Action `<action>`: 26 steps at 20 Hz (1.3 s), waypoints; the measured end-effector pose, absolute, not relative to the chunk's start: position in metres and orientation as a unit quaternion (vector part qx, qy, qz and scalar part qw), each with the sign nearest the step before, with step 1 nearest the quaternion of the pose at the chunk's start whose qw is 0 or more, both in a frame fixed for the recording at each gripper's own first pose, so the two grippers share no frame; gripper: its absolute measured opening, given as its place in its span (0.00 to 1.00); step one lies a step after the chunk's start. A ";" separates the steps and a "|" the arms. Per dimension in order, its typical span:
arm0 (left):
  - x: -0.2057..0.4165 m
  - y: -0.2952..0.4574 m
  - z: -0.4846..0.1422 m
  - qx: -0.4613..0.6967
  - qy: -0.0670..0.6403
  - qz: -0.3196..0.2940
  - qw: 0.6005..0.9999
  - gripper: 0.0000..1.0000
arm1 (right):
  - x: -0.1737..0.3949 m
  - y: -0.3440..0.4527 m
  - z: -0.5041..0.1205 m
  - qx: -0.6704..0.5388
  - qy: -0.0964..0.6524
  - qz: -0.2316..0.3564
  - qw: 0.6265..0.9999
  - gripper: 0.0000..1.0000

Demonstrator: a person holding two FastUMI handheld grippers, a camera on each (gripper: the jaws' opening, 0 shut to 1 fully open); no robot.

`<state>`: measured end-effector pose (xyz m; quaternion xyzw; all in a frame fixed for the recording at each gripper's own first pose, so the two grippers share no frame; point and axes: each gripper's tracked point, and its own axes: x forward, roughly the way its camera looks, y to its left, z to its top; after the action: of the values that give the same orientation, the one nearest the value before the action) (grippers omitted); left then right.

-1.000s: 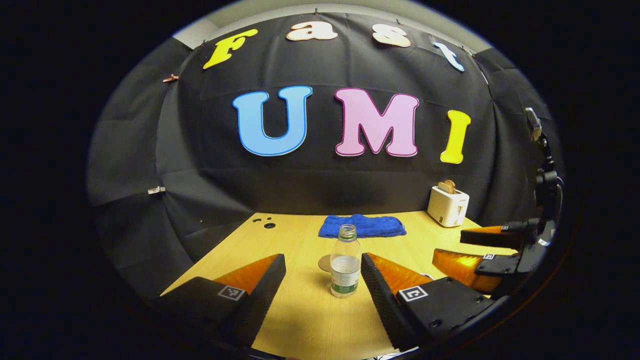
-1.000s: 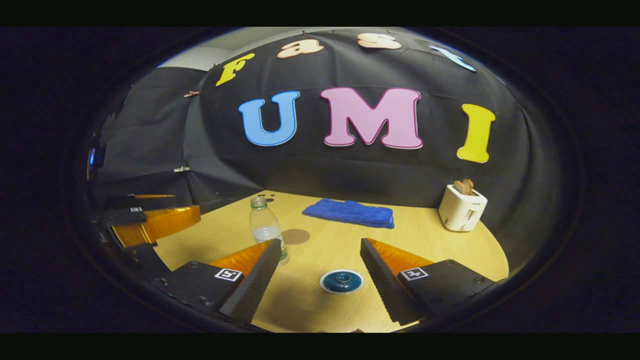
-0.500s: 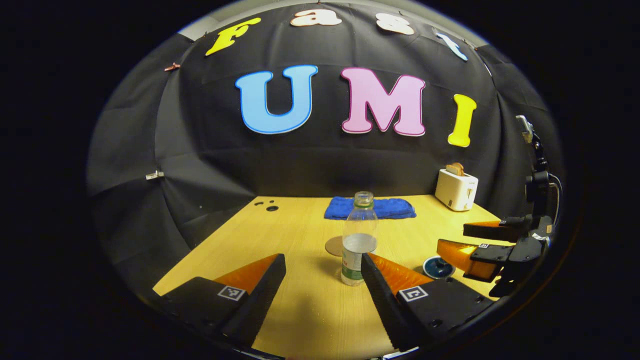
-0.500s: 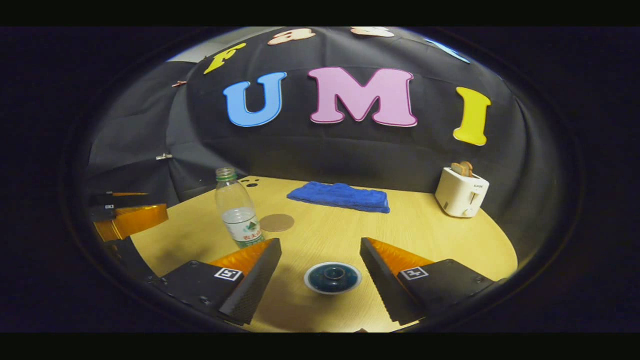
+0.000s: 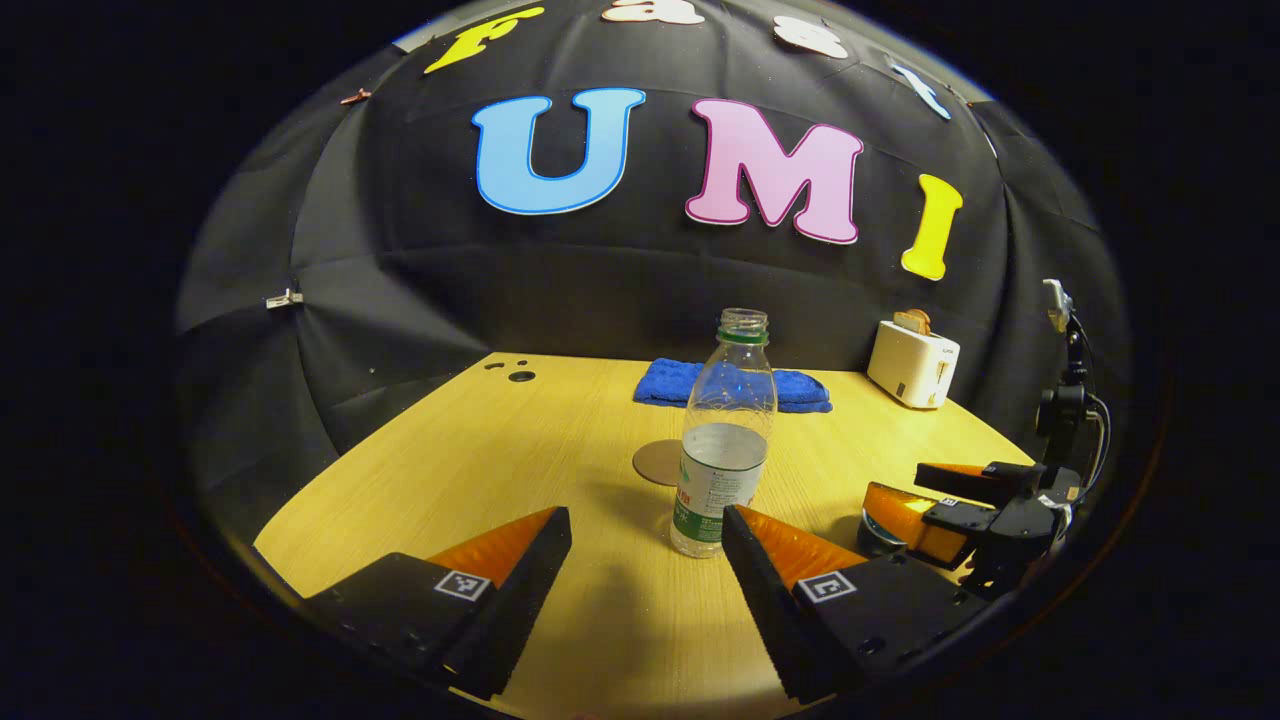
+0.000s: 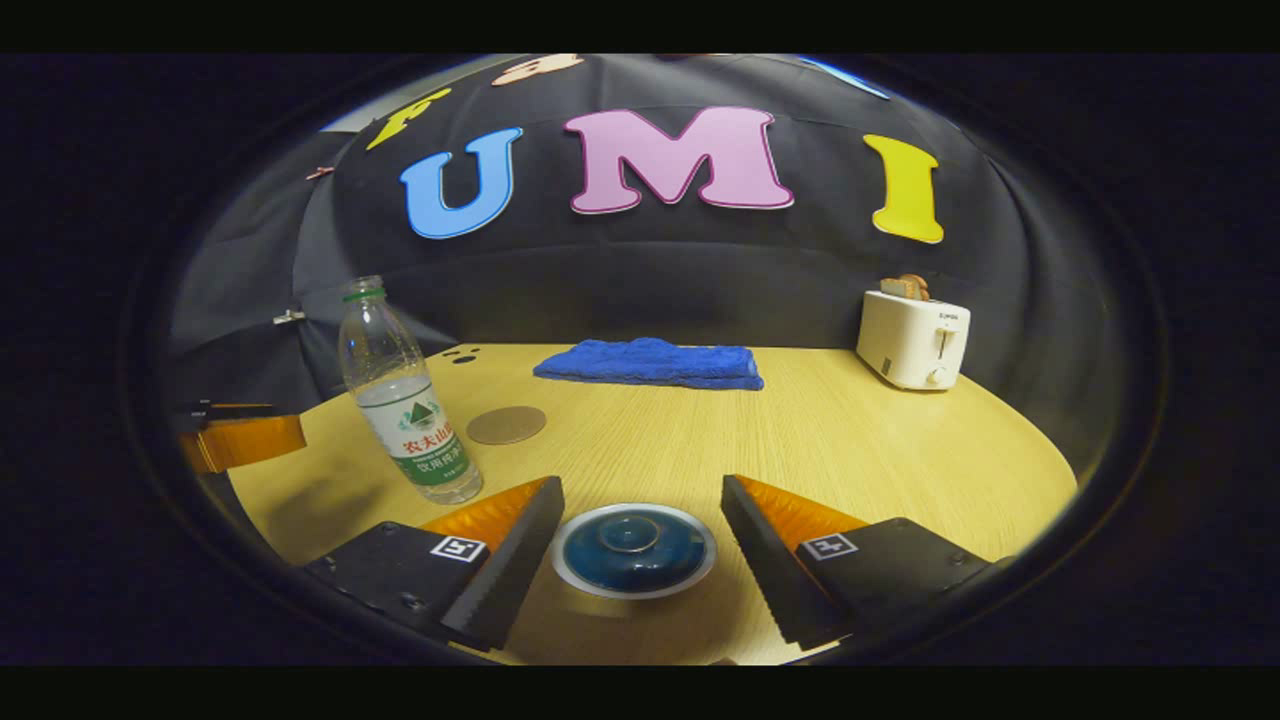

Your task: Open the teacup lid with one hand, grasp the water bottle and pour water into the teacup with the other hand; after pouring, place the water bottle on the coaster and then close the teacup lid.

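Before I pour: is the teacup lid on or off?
On. The teacup lid sits flat over the cup between the right gripper fingers, not yet gripped.

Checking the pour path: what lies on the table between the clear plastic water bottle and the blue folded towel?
The round brown coaster sits between the clear plastic water bottle and the blue folded towel, as the right gripper view shows.

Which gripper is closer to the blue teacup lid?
Right. The right gripper is open with the teacup lid between its fingers; the left gripper is farther away, at the water bottle.
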<state>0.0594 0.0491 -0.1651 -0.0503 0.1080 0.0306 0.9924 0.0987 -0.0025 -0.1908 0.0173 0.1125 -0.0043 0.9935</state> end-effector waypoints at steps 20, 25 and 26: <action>0.069 0.032 -0.194 -0.039 0.123 0.002 0.992 0.96 | 0.100 0.005 -0.195 -0.010 0.105 0.010 0.994 0.31; 0.076 0.026 -0.193 -0.021 0.117 -0.022 0.993 0.96 | 0.103 0.006 -0.179 -0.020 0.104 0.023 0.994 0.31; 0.081 0.022 -0.193 -0.013 0.117 -0.029 0.993 0.96 | 0.103 0.006 -0.175 -0.020 0.102 0.026 0.994 0.28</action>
<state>0.0814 0.0216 -0.1929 -0.0134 0.1173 -0.0289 0.9926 0.1032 0.0058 -0.1745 -0.0201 0.1019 0.0256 0.9943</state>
